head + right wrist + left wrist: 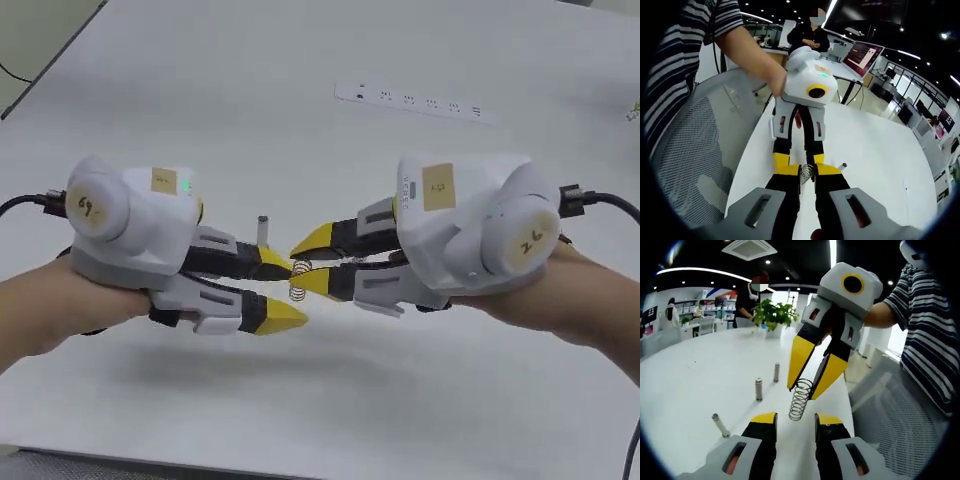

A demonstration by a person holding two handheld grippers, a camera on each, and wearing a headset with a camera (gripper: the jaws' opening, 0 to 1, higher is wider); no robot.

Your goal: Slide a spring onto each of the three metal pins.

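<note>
In the head view, the lower part of one pin point(263, 231) was hidden behind the left gripper point(290, 291). The jaws of the right gripper point(293, 267) partly covered the spring point(298, 292). In the right gripper view, the same jaws hid most of the spring. Markings on the power strip point(415, 102), near the far edge of the worktop point(250, 120), were too small to read.

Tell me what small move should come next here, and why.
Probably carry the spring, pinched in the right gripper, over toward the bare pin. The middle pin and the far pin seem to wear springs already. The left gripper sits open around the spring's free end, gripping nothing.
</note>
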